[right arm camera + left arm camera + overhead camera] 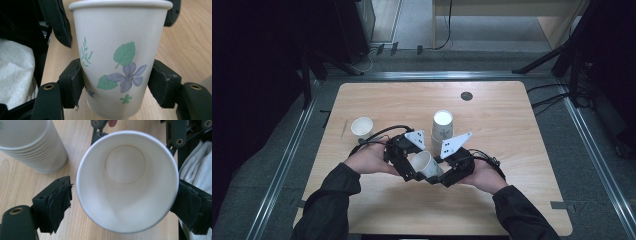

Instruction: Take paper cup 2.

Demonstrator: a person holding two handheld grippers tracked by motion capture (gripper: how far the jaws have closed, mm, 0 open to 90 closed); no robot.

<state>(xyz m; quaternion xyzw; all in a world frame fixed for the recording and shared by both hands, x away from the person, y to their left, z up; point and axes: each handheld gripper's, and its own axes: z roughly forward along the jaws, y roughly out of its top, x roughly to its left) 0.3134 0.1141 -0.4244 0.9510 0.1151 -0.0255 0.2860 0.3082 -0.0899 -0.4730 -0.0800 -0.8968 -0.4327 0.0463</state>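
A light wooden table (512, 200) with rounded corners stands on a grey floor, with dark room around it.

The right gripper (443, 176) pinches a white paper cup with a purple flower and green leaves (120, 62) printed on it. In the right gripper view its 2 black pads press on the lower part of the cup wall, 1 on each side, and the cup stands between them with the rim at the top.

The left gripper (409, 167) is at the mouth of the same cup. In the left gripper view the camera looks straight into the cup, and the 2 jaws are spread: the left pad stands apart from the rim with a gap, the right pad is just beside the rim or touches it. In the high view the cup lies tilted between the 2 grippers, over the middle of the table.

Just behind the grippers stands a tall stack of white paper cups (442, 127). A single small white cup (361, 126) stands well apart on the left.
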